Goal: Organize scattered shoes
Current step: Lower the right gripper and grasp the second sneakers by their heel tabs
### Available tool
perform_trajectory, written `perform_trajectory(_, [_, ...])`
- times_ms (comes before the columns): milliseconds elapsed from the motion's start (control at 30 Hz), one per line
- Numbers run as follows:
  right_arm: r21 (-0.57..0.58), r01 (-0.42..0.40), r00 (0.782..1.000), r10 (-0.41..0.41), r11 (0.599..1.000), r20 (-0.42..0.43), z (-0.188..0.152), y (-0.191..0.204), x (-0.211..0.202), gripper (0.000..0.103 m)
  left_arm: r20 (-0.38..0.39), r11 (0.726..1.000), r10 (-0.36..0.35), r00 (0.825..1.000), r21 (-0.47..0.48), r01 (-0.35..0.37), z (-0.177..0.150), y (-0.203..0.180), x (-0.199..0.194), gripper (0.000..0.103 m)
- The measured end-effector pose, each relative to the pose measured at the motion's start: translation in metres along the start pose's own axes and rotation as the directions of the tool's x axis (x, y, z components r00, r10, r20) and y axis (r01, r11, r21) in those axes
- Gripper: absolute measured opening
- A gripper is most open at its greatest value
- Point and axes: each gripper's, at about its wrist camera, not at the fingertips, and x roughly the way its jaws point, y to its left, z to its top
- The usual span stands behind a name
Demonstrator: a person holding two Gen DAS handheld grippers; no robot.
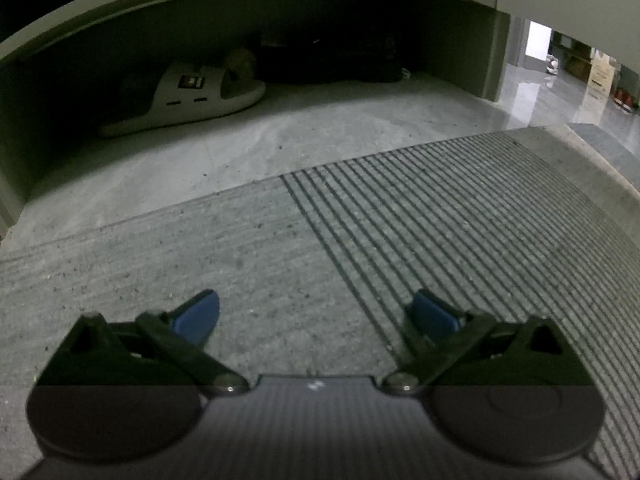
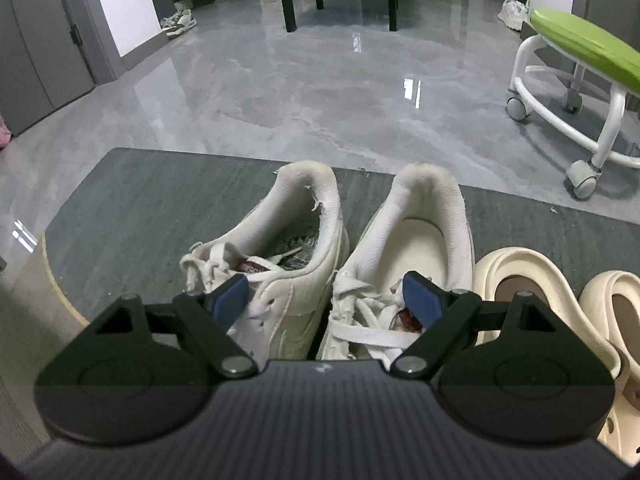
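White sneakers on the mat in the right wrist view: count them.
2. One white sneaker is on the gray mat, the other sneaker close beside it on its right, both heels pointing away. The tool covers their toes, so nearer ones may be hidden.

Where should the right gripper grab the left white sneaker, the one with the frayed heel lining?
Probably by the padded heel collar, coming down from above. The left sneaker stands upright on the mat with its opening facing up, so one finger can go inside and one outside the heel. The right sneaker sits close beside it, leaving little side room. The right gripper is open above the laces.
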Motion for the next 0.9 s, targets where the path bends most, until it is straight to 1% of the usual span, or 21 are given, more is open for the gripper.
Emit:
perform_trajectory(167, [0.004,-0.020,1.000,0.020,1.000,-0.015,0.004,-0.004,0.002,0.087,0.002,1.000,-0.001,1.000,0.000,0.001,0.001,0.001,0.004,0.103])
perform_trajectory(333, [-0.026,-0.038,0.999,0.039,0.999,0.010,0.000,-0.005,0.004,0.087,0.005,1.000,-0.002,1.000,0.000,0.002,0.001,0.001,0.005,0.103])
perform_trajectory(433, [-0.025,-0.040,0.999,0.041,0.999,0.025,-0.002,-0.005,0.004,0.087,0.006,1.000,-0.002,1.000,-0.001,0.002,0.001,0.000,0.004,0.103])
perform_trajectory(600, [-0.023,-0.046,0.999,0.046,0.999,0.011,0.001,-0.006,0.008,0.087,0.012,1.000,-0.002,1.000,-0.001,0.002,0.002,0.000,0.006,0.103])
perform_trajectory(667, [-0.021,-0.046,0.999,0.047,0.999,0.007,0.003,-0.006,0.009,0.086,0.021,1.000,-0.002,1.000,-0.002,0.002,0.001,0.000,0.006,0.103])
perform_trajectory(733, [-0.019,-0.047,0.999,0.047,0.999,0.003,0.004,-0.006,0.010,0.087,0.064,1.000,0.004,0.998,-0.007,-0.003,-0.002,0.000,0.008,0.103])
perform_trajectory(767, [-0.018,-0.047,0.999,0.047,0.999,0.000,0.004,-0.006,0.011,0.087,0.073,1.000,0.008,0.997,-0.006,-0.007,-0.003,-0.001,0.009,0.103])
perform_trajectory(900, [-0.014,-0.049,0.999,0.049,0.999,-0.008,0.007,-0.005,0.013,0.087,0.072,1.000,0.006,0.997,-0.006,-0.006,-0.003,-0.001,0.010,0.103])
